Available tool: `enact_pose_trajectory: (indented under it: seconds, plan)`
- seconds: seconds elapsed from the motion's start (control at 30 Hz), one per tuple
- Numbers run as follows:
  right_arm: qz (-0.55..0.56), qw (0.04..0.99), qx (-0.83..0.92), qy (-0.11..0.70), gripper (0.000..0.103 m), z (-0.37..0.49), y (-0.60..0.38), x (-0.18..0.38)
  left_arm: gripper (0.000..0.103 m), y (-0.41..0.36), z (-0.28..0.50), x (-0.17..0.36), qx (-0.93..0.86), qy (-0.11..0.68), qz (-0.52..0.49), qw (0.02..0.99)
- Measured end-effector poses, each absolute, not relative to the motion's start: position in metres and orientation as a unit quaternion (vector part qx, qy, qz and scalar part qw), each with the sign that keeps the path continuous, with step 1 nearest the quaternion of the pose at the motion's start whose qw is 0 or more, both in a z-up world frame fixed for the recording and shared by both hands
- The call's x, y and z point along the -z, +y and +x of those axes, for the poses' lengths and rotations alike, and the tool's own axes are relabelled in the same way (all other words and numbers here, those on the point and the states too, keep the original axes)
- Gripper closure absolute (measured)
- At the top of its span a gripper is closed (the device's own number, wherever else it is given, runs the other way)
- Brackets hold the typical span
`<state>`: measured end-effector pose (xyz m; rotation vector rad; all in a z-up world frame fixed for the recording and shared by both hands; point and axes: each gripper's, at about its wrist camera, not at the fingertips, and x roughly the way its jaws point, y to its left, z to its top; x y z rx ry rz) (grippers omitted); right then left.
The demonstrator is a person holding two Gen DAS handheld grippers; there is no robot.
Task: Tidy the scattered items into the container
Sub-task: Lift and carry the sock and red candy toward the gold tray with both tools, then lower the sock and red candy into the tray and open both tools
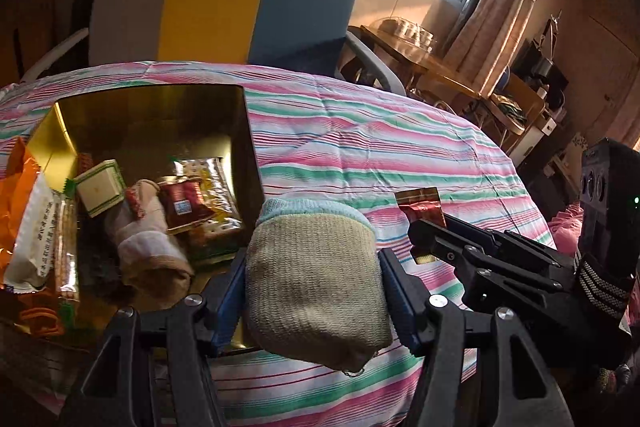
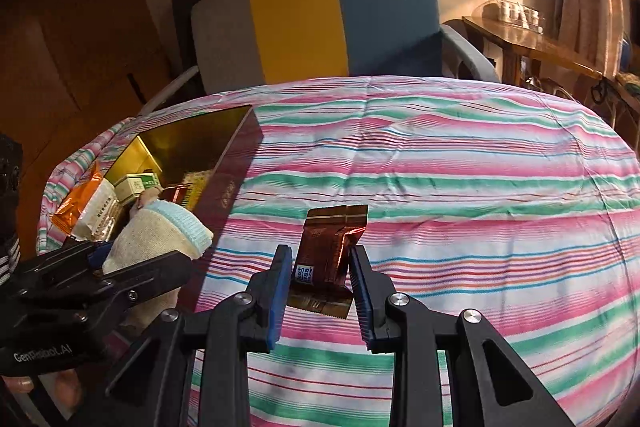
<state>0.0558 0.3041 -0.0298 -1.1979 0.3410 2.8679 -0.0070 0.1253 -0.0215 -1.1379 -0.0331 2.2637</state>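
The right gripper [image 2: 320,267] has its blue-padded fingers on either side of a brown foil packet [image 2: 330,255] on the striped cloth [image 2: 460,187]; whether they touch it is unclear. At the left, the left gripper [image 2: 132,259] holds a rolled beige sock [image 2: 160,231] beside the open box [image 2: 224,187], which holds snack packets [image 2: 88,207].

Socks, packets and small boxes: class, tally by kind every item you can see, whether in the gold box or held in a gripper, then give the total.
Socks: 2, the beige sock in the left gripper and the sock in the gold box.
Packets: 4, orange, white, red, and the brown packet in the right gripper.
Small boxes: 1, green-edged.
Total: 7.
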Motion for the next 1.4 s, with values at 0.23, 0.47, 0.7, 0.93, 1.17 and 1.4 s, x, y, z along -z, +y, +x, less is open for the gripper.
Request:
enact_pose_trajectory:
  seconds: [0.23,0.47,0.7,0.93,1.17,1.4]
  plan:
    - [-0.374,-0.082,-0.92,0.09,0.073,0.012,0.239,0.012,0.04,0.058,-0.032,0.013,-0.881,-0.041,-0.412,0.23]
    - [-0.383,-0.132,-0.912,0.066,0.073,-0.029,0.184,0.012,0.04,0.011,-0.065,0.016,-0.893,-0.046,-0.411,0.178]
    - [-0.413,-0.136,-0.897,0.073,0.073,-0.063,0.167,0.032,0.04,0.007,-0.09,0.026,-0.897,-0.028,-0.407,0.17]
    - [-0.436,-0.124,-0.889,0.067,0.073,-0.082,0.164,0.047,0.04,0.014,-0.107,0.032,-0.899,-0.005,-0.405,0.167]
    - [-0.443,-0.112,-0.887,0.063,0.073,-0.092,0.166,0.054,0.039,0.021,-0.117,0.033,-0.901,0.015,-0.403,0.159]
    - [-0.443,-0.106,-0.888,0.061,0.071,-0.088,0.167,0.054,0.035,0.022,-0.114,0.034,-0.904,0.006,-0.401,0.148]
